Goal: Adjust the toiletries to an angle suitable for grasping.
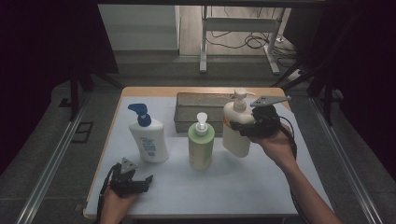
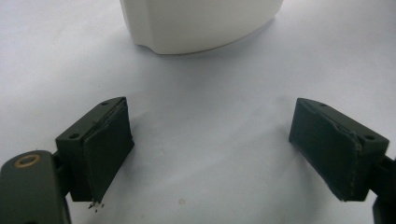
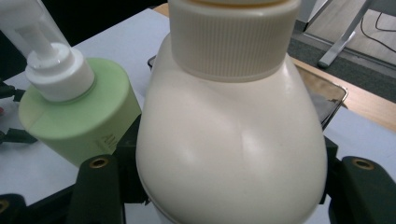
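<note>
High view:
- Gripping the cream pump bottle at its upper body with the right tool, jaws part-way closed and pressing on both flanks.
- Holding that bottle upright on the right half of the desk, just right of the green pump bottle and in front of the grey metal tray; contact between the base and the desk surface not readable here.
- Resting the left tool at the near left edge of the desk, jaws apart and closing on nothing.
- Standing upright just beyond the left tool: the white bottle with the blue pump.

Left gripper view:
- Keeping the left tool wide open, both pads bare, with white desk surface between them.
- Pointing toward the rounded base of the white bottle, which is standing ahead of the jaws and apart from them.

Right gripper view:
- Clamping the cream pump bottle between the jaws of the right tool, one pad on each side of the shoulder below the ribbed collar.
- Sitting close beside it at the left: the green pump bottle, with its white pump collar and clear cap.
- Showing behind the cream bottle at the right: a corner of the grey metal tray.
</note>
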Available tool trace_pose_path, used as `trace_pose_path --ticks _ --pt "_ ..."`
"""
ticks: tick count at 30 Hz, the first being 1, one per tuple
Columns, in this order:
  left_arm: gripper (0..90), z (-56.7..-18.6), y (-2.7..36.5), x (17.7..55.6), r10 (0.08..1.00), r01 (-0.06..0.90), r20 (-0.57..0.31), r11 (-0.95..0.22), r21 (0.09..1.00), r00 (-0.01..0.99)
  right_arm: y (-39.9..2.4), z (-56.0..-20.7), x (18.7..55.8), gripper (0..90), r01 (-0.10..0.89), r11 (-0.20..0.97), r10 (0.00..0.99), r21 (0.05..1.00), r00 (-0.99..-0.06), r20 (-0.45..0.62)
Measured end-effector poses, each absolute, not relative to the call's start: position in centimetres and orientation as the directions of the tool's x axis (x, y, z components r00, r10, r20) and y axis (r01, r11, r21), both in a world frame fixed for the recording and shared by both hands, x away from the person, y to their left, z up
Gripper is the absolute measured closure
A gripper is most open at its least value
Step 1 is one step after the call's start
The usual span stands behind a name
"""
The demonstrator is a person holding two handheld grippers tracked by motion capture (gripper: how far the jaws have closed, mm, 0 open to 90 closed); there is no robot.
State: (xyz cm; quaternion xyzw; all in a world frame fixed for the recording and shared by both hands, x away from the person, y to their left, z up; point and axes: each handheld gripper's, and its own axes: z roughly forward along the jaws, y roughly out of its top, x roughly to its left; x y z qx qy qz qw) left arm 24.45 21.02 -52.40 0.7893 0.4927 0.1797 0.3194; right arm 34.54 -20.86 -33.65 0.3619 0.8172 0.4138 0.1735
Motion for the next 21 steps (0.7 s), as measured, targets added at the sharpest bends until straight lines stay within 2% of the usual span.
trace_pose_path --ticks 21 --pt "12.6 -52.4 21.0 24.5 0.892 0.663 -0.032 -0.310 0.682 0.450 -19.3 -31.1 37.4 36.4 0.408 0.390 0.746 0.825 -0.665 -0.024"
